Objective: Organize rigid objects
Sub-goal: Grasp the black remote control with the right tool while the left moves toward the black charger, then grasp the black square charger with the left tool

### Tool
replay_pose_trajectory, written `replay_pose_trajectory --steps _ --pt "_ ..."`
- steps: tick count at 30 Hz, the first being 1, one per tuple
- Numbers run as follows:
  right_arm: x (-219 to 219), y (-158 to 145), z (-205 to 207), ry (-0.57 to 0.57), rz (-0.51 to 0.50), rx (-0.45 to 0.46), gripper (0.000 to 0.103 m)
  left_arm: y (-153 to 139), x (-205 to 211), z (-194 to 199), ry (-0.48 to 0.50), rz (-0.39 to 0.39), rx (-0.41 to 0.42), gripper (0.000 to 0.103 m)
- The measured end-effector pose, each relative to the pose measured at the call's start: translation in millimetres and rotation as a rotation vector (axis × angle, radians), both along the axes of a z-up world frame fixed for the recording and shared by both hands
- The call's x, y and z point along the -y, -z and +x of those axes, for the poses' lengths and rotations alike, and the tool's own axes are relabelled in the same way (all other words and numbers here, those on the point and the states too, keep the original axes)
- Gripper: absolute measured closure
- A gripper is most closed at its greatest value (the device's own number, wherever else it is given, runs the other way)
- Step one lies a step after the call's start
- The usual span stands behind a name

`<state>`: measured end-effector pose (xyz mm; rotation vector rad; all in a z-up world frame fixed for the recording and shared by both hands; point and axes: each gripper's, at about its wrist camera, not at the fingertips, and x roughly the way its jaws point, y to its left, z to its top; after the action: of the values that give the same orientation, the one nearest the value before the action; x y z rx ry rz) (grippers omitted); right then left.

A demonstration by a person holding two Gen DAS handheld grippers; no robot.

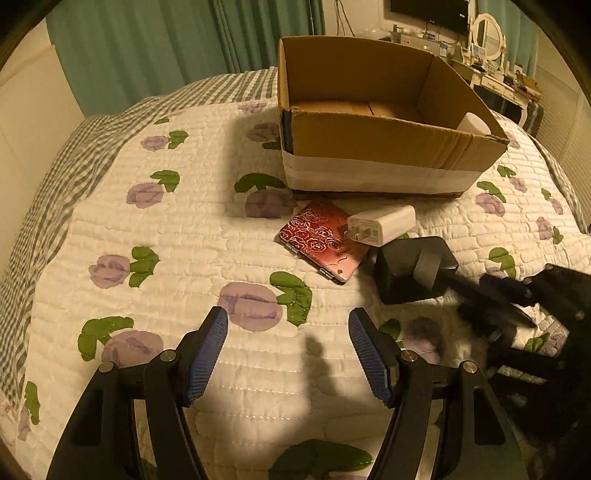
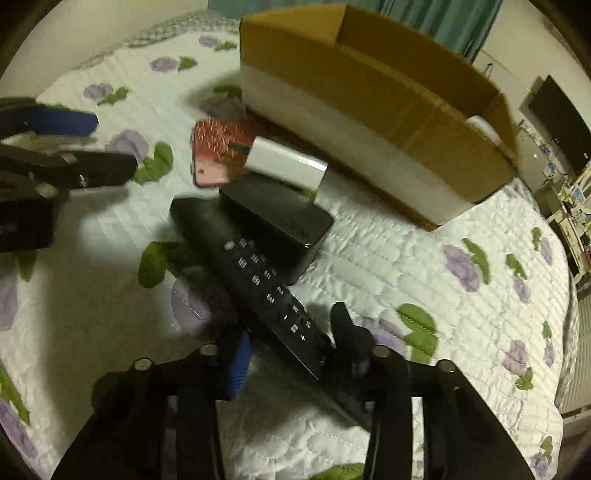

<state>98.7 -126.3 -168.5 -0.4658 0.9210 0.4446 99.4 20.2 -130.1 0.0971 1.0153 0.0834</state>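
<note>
A black remote control [image 2: 258, 280] is clamped in my right gripper [image 2: 291, 343], held tilted above the quilt, its far end near a black box [image 2: 277, 221]. The same box [image 1: 413, 269], a white charger plug [image 1: 382, 223] and a red rose-patterned case [image 1: 317, 240] lie together before an open cardboard box [image 1: 369, 129]. A white object [image 1: 472, 123] sits in the box's right corner. My left gripper [image 1: 288, 350] is open and empty above the quilt, short of the case. My right gripper [image 1: 517, 295] shows at the right edge of the left wrist view.
Everything rests on a bed with a white floral quilt [image 1: 166, 258]. Green curtains [image 1: 147, 44] hang behind. A dresser with a mirror [image 1: 491, 55] and a dark screen [image 1: 428, 13] stand at the far right.
</note>
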Motion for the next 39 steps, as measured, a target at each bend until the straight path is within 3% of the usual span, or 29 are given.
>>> replay_pose_trajectory --steps 3,12,20,29,34,39 --pt "18 -20 2 0.056 0.075 0.013 0.085 -2 3 3 -0.012 -0.007 -0.005 0.032" --pt "67 -54 31 0.222 0.173 -0.007 0.085 6 32 14 0.017 -0.046 -0.041 0.032" --pt "90 -38 50 0.303 0.184 -0.080 0.085 19 76 30 0.117 -0.087 -0.059 0.032" --pt "93 -16 56 0.318 0.200 -0.129 0.085 38 90 59 0.085 -0.097 -0.089 0.031" --pt "93 -8 58 0.333 0.201 -0.148 0.085 56 86 77 0.054 -0.139 -0.155 0.031" --pt "96 -5 58 0.350 0.229 -0.153 0.085 48 83 70 0.072 -0.163 -0.108 0.034"
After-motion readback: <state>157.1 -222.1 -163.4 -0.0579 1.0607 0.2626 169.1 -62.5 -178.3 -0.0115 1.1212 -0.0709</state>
